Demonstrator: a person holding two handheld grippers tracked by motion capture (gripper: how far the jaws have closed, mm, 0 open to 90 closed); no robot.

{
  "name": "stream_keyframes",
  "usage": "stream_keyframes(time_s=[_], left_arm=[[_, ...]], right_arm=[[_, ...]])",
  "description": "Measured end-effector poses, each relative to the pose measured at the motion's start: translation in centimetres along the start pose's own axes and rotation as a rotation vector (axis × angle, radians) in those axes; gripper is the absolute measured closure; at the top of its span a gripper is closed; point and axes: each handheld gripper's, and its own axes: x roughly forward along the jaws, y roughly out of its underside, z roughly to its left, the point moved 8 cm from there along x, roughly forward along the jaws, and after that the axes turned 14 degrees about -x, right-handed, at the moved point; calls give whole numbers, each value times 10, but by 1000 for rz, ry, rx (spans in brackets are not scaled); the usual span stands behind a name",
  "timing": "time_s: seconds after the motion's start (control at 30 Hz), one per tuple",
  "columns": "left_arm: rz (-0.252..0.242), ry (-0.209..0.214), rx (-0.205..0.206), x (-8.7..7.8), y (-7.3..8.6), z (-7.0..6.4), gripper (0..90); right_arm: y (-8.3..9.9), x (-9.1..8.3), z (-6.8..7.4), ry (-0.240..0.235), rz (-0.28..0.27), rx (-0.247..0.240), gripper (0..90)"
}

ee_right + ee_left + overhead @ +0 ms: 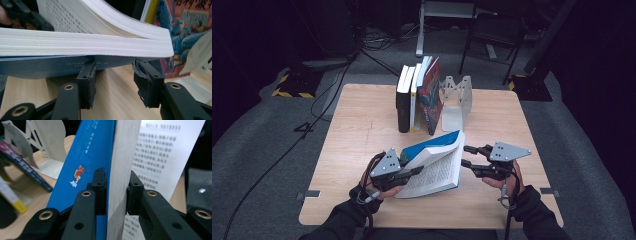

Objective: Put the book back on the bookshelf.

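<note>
An open book [437,165] with a blue cover lies tilted near the table's front, printed pages facing up. My left gripper [414,172] is shut on its lifted left part. In the left gripper view the jaws [116,191] squeeze the blue cover [85,162] and a wad of pages, with a printed page [157,155] to the right. My right gripper [468,156] stands open at the book's right edge. In the right gripper view its jaws [116,81] sit just under the blue cover [37,67], below the thick page block [87,43], with nothing between them.
Several books [418,95] stand upright at the back middle of the wooden table [357,130], propped by a white metal bookend [457,97]. A black chair [494,35] and cables lie on the floor beyond the table.
</note>
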Motion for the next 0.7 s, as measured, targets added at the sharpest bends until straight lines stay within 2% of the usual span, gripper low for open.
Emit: stream_keyframes(time_s=[0.23,0.3,0.33,0.37,0.4,0.43,0.47,0.5,0.53,0.6,0.63,0.7], left_arm=[[-14,-30,-30,-13,8,1,678],[-18,-44,-39,-15,10,2,660],[-33,-56,-47,-16,11,2,618],[-52,-59,-57,-18,12,1,617],[-40,-64,-62,-19,15,0,615],[-28,-69,-63,-18,17,0,592],[-11,-78,-63,-17,21,0,554],[-11,-78,-63,-17,21,0,546],[14,-54,-78,-14,25,0,537],[24,-48,-81,-13,25,-1,541],[57,-38,-57,-13,24,0,552],[55,-28,-50,-13,22,1,664]], right_arm=[[-27,14,0,17,5,-40,508],[-30,15,1,16,5,-36,505],[-34,19,1,7,4,-27,470],[-35,23,2,-11,13,-12,437],[-33,30,4,-38,52,4,407],[-30,36,7,-36,72,-11,408],[-30,39,9,-33,73,-21,410],[-30,42,11,-51,60,-10,409],[-31,42,11,-59,51,-9,410],[-33,43,13,-53,35,-33,426],[-33,43,14,-47,32,-44,427],[-33,43,14,-45,30,-47,426]])
